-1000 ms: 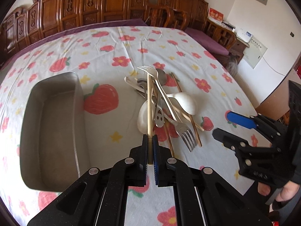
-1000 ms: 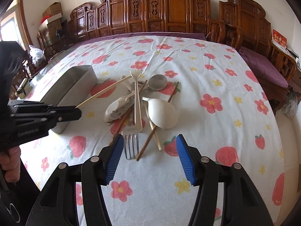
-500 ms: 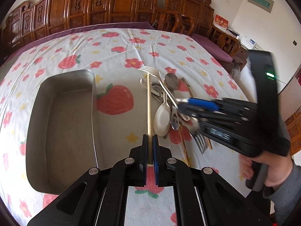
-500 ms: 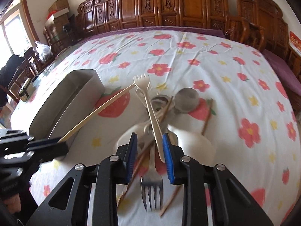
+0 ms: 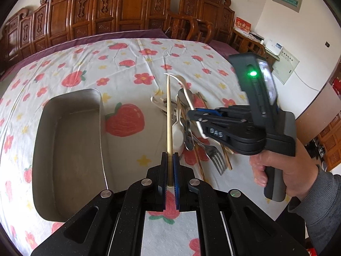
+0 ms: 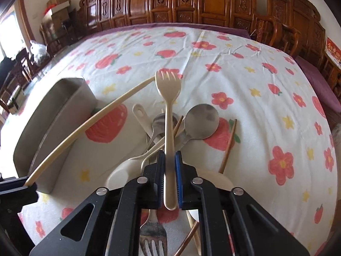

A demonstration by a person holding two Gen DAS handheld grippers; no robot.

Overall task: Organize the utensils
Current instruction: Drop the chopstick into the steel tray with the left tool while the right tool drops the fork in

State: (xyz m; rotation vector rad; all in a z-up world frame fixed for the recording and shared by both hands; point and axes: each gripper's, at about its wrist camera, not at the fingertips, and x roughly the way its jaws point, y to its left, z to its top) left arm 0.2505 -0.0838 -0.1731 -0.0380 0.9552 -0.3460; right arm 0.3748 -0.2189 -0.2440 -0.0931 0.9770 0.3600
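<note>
Fig. legend, both wrist views. L gripper: jaws narrow, clamped on one end of a pale chopstick, which points fwd above the cloth, alongside the steel tray; same grip as 1 s ago. R gripper: jaws now closed on the handle of the cream plastic fork, tines fwd and raised off the heap. Change: 1 s ago the R jaws stood wide, short of the heap; 0.5 s ago they were narrowing around the handle; now the fork is gripped and appears lifted.

Heap left on the strawberry-print tablecloth, just R of the tray: steel round spoon, steel fork, white ladle-type spoons, a smaller steel spoon and dark brown chopsticks, all overlapping. Tray interior shows no utensils, so sorting looks barely begun.

Meaning (judgement): each gripper now holds one item, so the next step is prob. carrying both to the tray, chopstick first as it is nearer. Risk: the fork is held near its end, so it may pivot in the pads. The chopstick tip and fork head sit close together in the R view and could cross.
</note>
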